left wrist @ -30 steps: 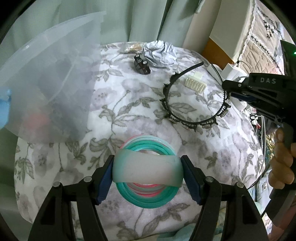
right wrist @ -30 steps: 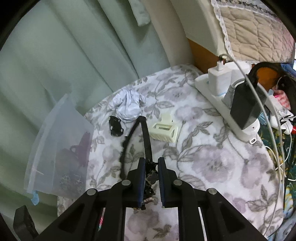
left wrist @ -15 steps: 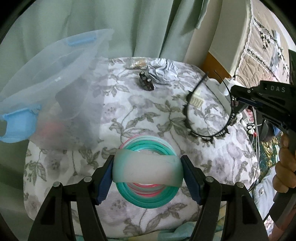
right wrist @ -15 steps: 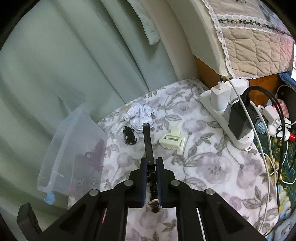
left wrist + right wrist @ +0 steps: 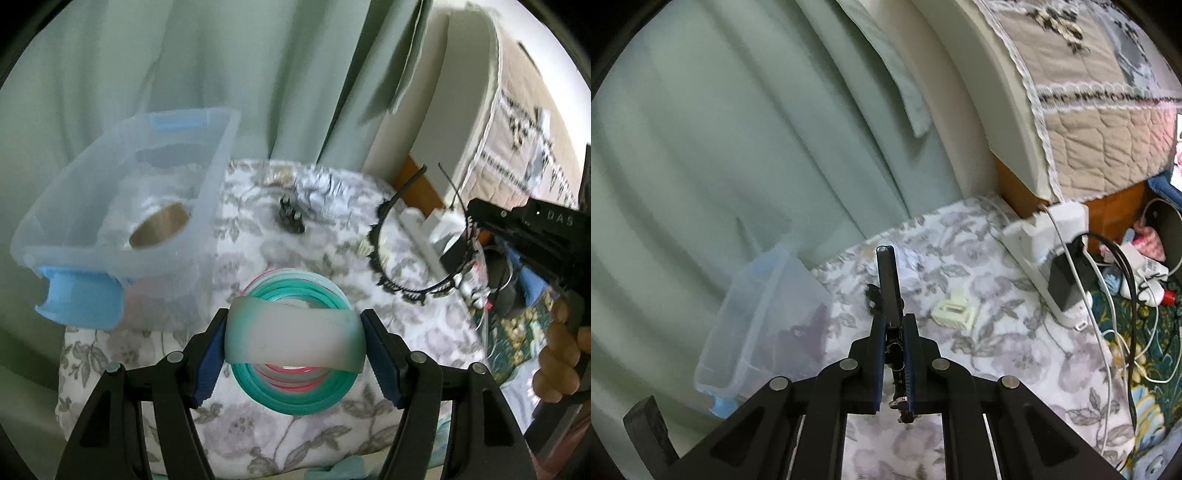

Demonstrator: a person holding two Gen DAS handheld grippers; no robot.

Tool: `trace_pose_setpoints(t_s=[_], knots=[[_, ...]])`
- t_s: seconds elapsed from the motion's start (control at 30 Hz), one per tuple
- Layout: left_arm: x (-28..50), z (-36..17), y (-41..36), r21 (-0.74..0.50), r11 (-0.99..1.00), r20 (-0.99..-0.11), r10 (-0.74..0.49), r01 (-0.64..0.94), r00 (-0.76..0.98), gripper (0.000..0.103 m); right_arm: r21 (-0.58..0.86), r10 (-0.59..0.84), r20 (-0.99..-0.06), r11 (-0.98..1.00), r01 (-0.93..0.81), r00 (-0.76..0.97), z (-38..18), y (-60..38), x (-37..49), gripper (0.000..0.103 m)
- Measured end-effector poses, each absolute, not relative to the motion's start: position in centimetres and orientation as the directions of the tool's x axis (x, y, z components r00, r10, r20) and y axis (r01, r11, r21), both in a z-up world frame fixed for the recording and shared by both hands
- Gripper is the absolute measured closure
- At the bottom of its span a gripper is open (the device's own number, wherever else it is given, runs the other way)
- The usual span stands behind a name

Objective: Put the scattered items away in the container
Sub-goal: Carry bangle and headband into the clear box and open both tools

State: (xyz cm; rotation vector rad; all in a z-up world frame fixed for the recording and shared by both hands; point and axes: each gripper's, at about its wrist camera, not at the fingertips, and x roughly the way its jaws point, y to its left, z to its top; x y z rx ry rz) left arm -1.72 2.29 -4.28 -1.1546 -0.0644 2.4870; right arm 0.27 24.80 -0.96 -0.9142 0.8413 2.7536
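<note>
My left gripper [image 5: 293, 341] is shut on a stack of teal, pink and white rings [image 5: 295, 354], held above the floral cloth. The clear plastic container [image 5: 110, 199] with blue latches stands to the left, a tape roll [image 5: 159, 225] inside it. My right gripper [image 5: 894, 330] is shut on a black spiked headband [image 5: 888, 288], lifted off the cloth; it also shows in the left wrist view [image 5: 413, 254] at the right. The container appears in the right wrist view [image 5: 764, 314] to the left. A black hair clip [image 5: 872, 297] and a cream hair claw [image 5: 955, 310] lie on the cloth.
A crumpled silver wrapper [image 5: 328, 188] lies at the cloth's far edge near the green curtain [image 5: 738, 129]. A white power strip [image 5: 1052, 266] with chargers and cables sits at the right. A quilted headboard [image 5: 1089, 92] rises behind it.
Both grippers have risen and pulled back. The headband has lifted off the cloth in the right gripper. The container's open top with the tape roll has come into view.
</note>
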Motion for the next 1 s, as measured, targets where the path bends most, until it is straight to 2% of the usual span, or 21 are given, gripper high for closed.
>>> trace_pose_setpoints(t_s=[0.33,0.57,0.77,1.0], knots=[[-3.3,0.0,-1.7,-0.277,-0.925,-0.632,0.379,-0.259,-0.676,0.032,0.473,-0.087,-0.481,-0.864,-0.174,-0.872,4.9,22.0,-0.7,0.093],[-4.5,3.3,-7.0,-0.305,-0.939,-0.534,0.308,-0.161,-0.787,0.032,0.476,-0.151,-0.417,-0.876,-0.074,-0.896,8.5,18.7,-1.9,0.093],[-4.8,4.0,-11.0,-0.345,-0.933,-0.492,0.268,-0.097,-0.828,0.032,0.446,-0.194,-0.396,-0.895,-0.003,-0.898,10.3,15.0,-3.6,0.093],[-5.0,2.6,-13.8,-0.382,-0.922,-0.496,0.264,-0.065,-0.827,0.032,0.406,-0.245,-0.421,-0.912,0.06,-0.873,9.9,10.3,-5.2,0.093]])
